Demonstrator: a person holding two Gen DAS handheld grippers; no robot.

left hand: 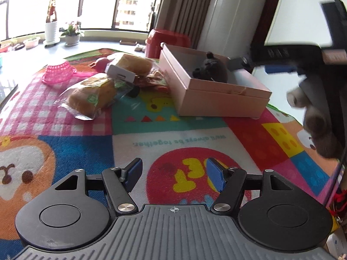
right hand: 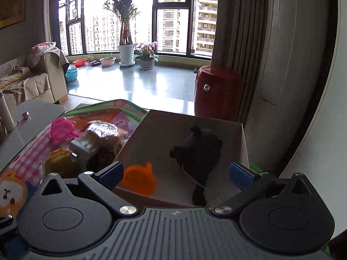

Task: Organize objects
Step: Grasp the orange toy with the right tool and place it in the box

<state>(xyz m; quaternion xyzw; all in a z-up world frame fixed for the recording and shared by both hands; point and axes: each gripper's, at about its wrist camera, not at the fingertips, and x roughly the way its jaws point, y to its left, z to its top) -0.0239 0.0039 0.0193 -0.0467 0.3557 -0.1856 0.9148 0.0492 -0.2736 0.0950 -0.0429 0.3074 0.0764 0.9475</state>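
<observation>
Colourful mat (left hand: 173,134) under everything, open box (left hand: 216,91) at its far right, dark plush (right hand: 197,151) and orange toy (right hand: 139,181) inside, wrapped buns (left hand: 91,96) and pink strainer (left hand: 58,71) left of box, left gripper (left hand: 173,174) fingers spread over mat, right gripper (right hand: 180,173) fingers spread above box, both empty.

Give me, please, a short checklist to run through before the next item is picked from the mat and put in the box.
1. Left gripper open and holding nothing: ok.
2. Right gripper open and holding nothing: ok; it hangs over the box.
3. Box open on top, with room left: ok; only the dark plush toy and the orange toy lie inside.
4. Items left to sort: not ok; the bagged bread, the pink strainer and other snacks lie on the mat.
5. Bread bag free of the pile: cannot tell.
</observation>
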